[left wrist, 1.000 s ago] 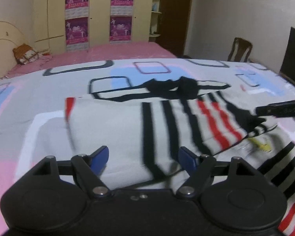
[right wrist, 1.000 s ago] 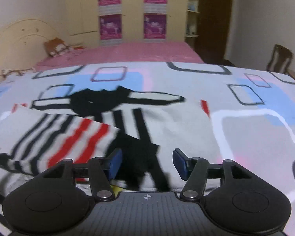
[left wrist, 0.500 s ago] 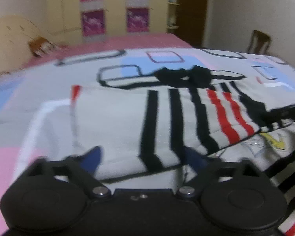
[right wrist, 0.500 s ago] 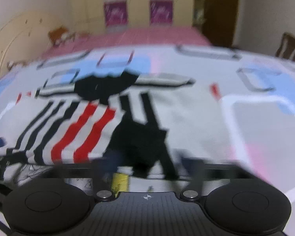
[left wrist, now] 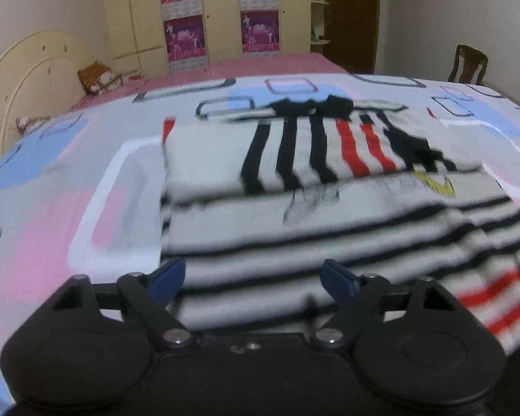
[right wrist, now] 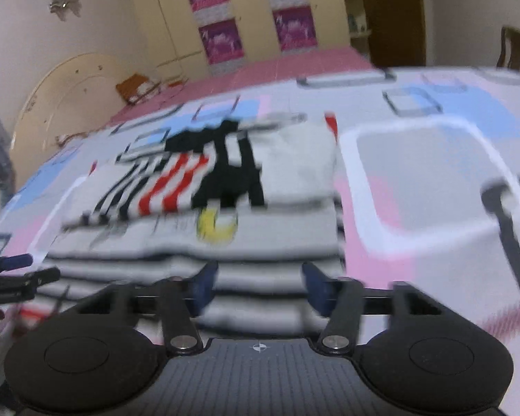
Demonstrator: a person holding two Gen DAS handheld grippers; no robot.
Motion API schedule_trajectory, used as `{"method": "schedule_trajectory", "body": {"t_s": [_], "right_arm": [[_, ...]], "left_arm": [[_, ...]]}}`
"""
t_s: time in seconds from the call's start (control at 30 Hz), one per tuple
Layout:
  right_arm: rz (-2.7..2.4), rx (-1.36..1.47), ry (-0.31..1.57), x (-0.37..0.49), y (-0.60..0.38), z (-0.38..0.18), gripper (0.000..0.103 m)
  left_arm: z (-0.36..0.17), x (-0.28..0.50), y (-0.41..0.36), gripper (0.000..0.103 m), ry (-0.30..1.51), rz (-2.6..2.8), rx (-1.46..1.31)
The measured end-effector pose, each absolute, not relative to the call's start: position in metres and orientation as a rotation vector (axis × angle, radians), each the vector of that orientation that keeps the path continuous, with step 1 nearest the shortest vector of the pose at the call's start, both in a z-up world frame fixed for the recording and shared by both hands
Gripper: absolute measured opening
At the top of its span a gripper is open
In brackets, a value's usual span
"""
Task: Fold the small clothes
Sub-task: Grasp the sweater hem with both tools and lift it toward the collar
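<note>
Left claw point(left wrist: 251, 279) and right claw point(right wrist: 256, 286), both closing with nothing between the pads, hover over the near hem of 1 striped shirt point(left wrist: 329, 208) on the bed point(left wrist: 52, 190). Soft, light knit; best gripped at hem corners.

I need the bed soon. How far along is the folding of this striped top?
Done: both sleeves lie folded across the striped top. In hand: nothing; the left hand-held gripper and right hand-held gripper are closing, empty, near its hem. Left: folding the lower half up.
</note>
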State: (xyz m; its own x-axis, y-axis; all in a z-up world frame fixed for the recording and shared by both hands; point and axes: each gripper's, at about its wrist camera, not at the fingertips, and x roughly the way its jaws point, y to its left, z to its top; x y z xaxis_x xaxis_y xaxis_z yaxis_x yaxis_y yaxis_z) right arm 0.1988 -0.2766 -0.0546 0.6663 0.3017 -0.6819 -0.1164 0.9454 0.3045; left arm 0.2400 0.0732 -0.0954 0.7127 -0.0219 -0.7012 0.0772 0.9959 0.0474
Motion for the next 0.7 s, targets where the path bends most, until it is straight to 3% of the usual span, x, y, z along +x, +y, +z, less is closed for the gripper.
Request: {"method": "schedule_trajectory", "body": {"t_s": [0.27, 0.43, 0.6, 0.67, 0.7], "right_arm": [[0.271, 0.383, 0.921, 0.111, -0.319, -0.083, 0.051], [0.343, 0.536, 0.969, 0.082, -0.333, -0.100, 0.051], [0.396, 0.661, 0.971, 0.084, -0.334, -0.107, 0.051], [0.432, 0.688, 0.975, 0.091, -0.330, -0.107, 0.051], [0.442, 0.686, 0.980, 0.093, -0.328, -0.108, 0.037]], "left_arm": [[-0.113, 0.153, 0.116, 0.058, 0.866, -0.060, -0.128], [-0.118, 0.119, 0.141, 0.042, 0.879, -0.155, -0.394], [-0.135, 0.117, 0.162, 0.042, 0.888, -0.223, -0.665], [-0.143, 0.126, 0.163, 0.033, 0.892, -0.253, -0.725], [-0.147, 0.131, 0.161, 0.024, 0.895, -0.267, -0.746]]}}
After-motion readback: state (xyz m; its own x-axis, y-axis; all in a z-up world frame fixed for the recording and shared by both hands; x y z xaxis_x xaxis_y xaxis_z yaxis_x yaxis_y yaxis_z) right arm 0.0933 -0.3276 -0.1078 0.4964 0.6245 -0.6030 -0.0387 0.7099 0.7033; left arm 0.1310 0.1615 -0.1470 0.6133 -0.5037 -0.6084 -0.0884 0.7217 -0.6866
